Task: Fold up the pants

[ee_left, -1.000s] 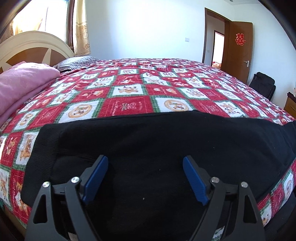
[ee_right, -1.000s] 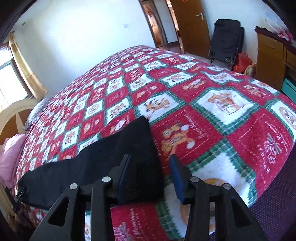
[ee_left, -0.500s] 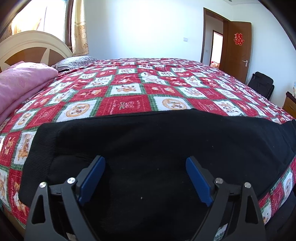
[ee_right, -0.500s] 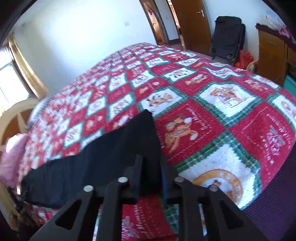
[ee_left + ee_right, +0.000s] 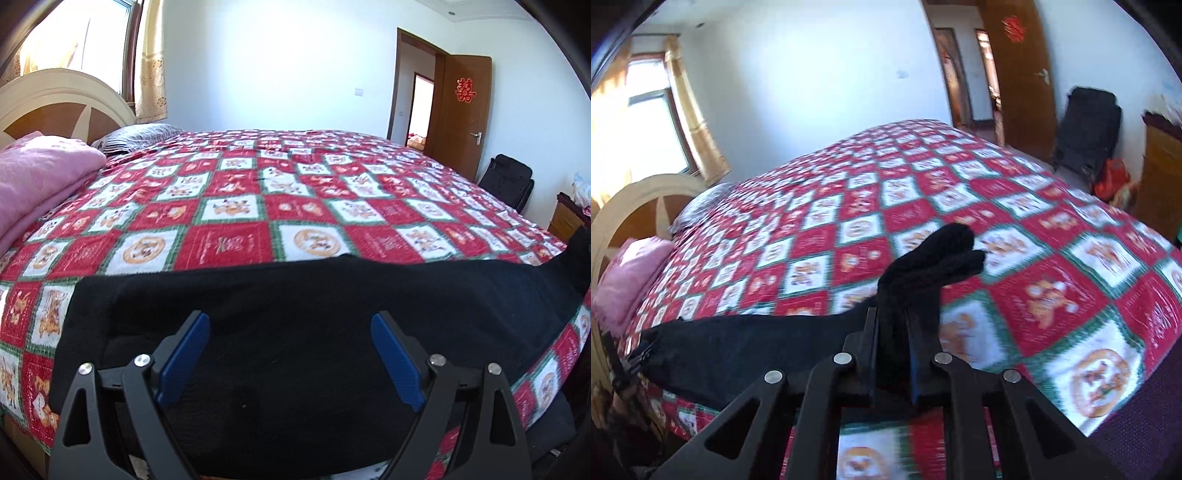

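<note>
Black pants (image 5: 295, 306) lie along the near edge of a bed with a red, white and green patchwork quilt (image 5: 258, 206). My left gripper (image 5: 290, 354) hovers over the waist end, jaws wide apart, blue pads (image 5: 184, 354) clear of the cloth. In the right wrist view the leg end of the pants (image 5: 934, 266) is lifted off the quilt and sticks up past my right gripper (image 5: 892, 325), which is shut on the bunched cloth. The rest of the pants (image 5: 738, 343) trails left along the bed edge.
A pink folded blanket (image 5: 40, 184) and a striped pillow (image 5: 136, 134) lie by the headboard (image 5: 62, 99) at left. A wooden door (image 5: 463, 110), a black bag (image 5: 1086, 129) and a wooden cabinet (image 5: 1160, 177) stand beyond the bed's far right side.
The right gripper closed on the leg end of the pants, then lifted it off the quilt and carried it sideways. The left gripper stayed wide apart and rose slightly.
</note>
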Tool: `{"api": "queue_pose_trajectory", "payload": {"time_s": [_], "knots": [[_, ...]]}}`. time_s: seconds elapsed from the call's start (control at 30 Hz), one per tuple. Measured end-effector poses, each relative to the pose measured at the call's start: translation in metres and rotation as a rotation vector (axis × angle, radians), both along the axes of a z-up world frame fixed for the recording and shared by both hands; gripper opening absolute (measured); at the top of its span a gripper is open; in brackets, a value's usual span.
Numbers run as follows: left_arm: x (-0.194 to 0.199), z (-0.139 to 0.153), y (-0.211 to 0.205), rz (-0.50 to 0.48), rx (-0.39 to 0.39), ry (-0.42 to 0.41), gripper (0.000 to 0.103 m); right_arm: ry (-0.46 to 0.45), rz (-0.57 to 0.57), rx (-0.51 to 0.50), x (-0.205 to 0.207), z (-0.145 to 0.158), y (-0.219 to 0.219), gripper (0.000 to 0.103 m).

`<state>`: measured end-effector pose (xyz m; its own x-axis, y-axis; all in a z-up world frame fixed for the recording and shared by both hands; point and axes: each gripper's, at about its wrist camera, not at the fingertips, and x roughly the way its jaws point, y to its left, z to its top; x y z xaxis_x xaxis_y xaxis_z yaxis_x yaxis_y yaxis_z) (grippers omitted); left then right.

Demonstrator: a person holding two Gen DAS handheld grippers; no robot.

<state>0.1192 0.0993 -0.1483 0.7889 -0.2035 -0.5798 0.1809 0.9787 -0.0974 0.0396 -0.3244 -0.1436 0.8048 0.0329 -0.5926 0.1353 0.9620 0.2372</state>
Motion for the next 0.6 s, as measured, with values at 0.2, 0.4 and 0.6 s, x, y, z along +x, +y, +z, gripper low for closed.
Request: {"api": "queue_pose_trajectory", "payload": {"time_s": [0.2,0.4,0.6], "knots": [[-0.002,0.004,-0.009,-0.042,-0.017,-0.002,0.092,-0.015,0.097,-0.023,0.015,0.011,0.049,0.013],[-0.006,0.006,-0.023,-0.096,-0.035,-0.001,0.092,0.003,0.188,-0.027,0.036,0.006,0.098,0.013],[-0.013,0.009,-0.042,-0.156,-0.033,-0.005,0.092,0.046,0.292,-0.036,0.057,-0.012,0.151,0.013]]}}
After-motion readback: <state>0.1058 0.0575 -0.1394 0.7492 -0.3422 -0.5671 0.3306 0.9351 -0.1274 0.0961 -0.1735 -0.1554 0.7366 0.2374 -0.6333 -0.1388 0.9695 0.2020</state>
